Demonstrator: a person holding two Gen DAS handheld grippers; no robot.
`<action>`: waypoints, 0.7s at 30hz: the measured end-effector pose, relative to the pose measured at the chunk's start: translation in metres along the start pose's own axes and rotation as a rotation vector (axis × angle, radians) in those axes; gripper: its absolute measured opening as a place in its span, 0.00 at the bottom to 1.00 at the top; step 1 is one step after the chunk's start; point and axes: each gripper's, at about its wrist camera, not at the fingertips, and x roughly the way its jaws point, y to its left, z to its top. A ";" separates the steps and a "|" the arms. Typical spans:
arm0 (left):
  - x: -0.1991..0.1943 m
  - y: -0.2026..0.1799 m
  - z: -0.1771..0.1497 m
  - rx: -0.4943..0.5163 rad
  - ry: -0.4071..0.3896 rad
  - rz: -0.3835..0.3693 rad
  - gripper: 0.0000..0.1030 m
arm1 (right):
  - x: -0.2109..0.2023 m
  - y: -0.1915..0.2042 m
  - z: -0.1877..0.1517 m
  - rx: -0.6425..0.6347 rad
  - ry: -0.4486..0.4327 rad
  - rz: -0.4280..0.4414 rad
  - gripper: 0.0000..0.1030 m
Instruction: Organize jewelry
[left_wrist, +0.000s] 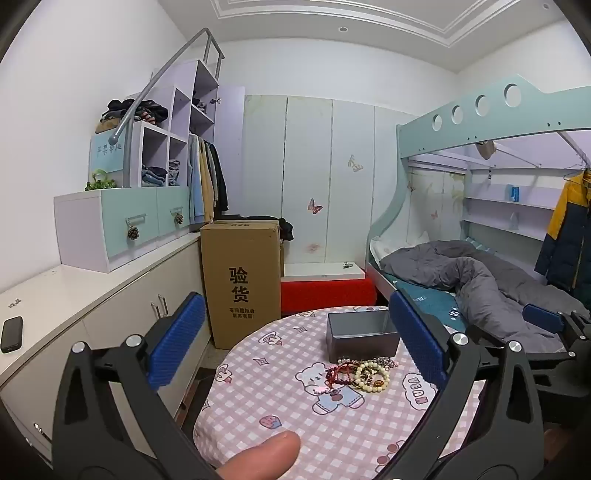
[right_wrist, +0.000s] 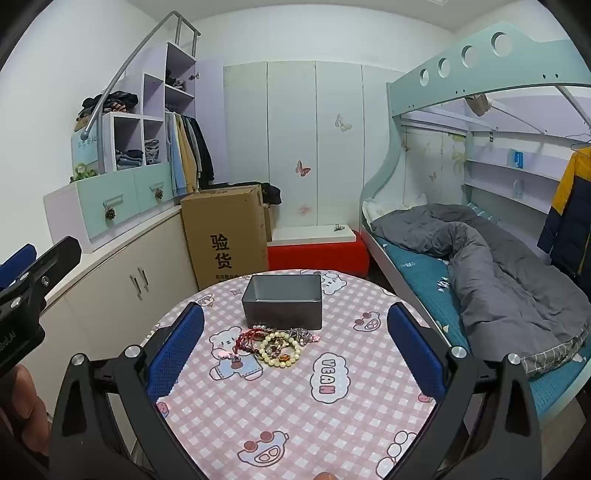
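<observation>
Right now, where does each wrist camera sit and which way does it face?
Left wrist: above the table's left side, facing the grey box and jewelry pile; shows the open left tool, a fingertip and the right tool.
Right wrist: above the near edge, facing the same; shows the open right tool and the left tool.
Shared: table, box, jewelry, cardboard box, bed.

Pink-checked tablecloth (right_wrist: 295, 406), dark grey box (right_wrist: 282, 304), cream and red beads (right_wrist: 275, 347), blue fingers (right_wrist: 177, 350).
</observation>
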 end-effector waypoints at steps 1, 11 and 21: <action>0.000 0.000 0.000 -0.003 -0.003 -0.001 0.95 | 0.000 0.000 0.000 -0.002 0.000 -0.002 0.93; 0.000 -0.001 0.001 0.002 -0.007 0.014 0.95 | -0.008 0.002 0.009 -0.017 -0.030 -0.010 0.93; -0.008 0.004 -0.002 0.004 -0.078 0.062 0.95 | -0.010 0.003 0.014 -0.039 -0.064 -0.014 0.93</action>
